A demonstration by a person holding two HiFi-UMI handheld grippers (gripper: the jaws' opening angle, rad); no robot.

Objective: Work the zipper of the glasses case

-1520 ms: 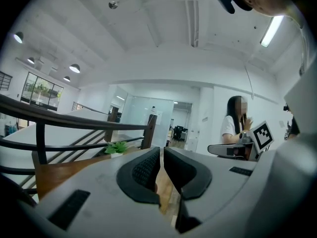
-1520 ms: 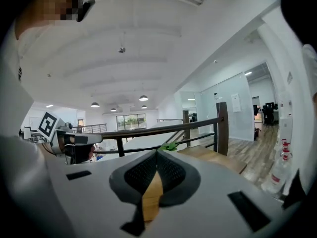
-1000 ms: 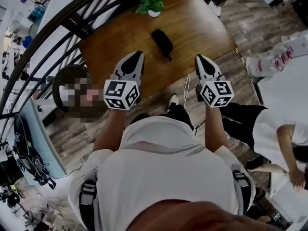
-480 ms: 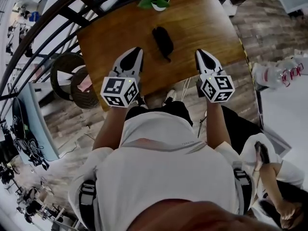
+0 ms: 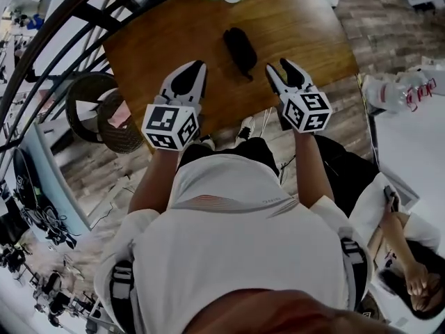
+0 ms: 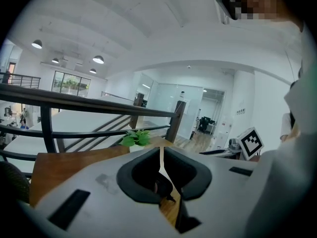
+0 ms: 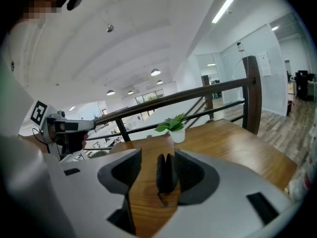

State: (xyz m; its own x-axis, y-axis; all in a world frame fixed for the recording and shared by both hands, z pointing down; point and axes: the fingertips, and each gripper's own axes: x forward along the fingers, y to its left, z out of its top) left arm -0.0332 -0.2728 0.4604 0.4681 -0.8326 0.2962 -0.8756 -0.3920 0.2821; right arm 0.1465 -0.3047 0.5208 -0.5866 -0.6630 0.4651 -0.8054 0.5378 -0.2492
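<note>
Glasses case (image 5: 240, 49) lies on the bench (image 5: 306, 26), its long way running far to near, ahead between both grippers. Right gripper (image 5: 279, 67) is nearer, its fingers opening with nothing inside them. Left gripper (image 5: 199, 65) is clenched tight and empty.

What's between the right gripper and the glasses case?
Just bare wooden table, per the head view. The right gripper, jaws opening and empty, is short of the glasses case.

The black, oblong glasses case (image 5: 240, 49) lies flat on the wooden worktop (image 5: 306, 26), its zipper pull (image 7: 161, 198) trailing off the near end.
</note>
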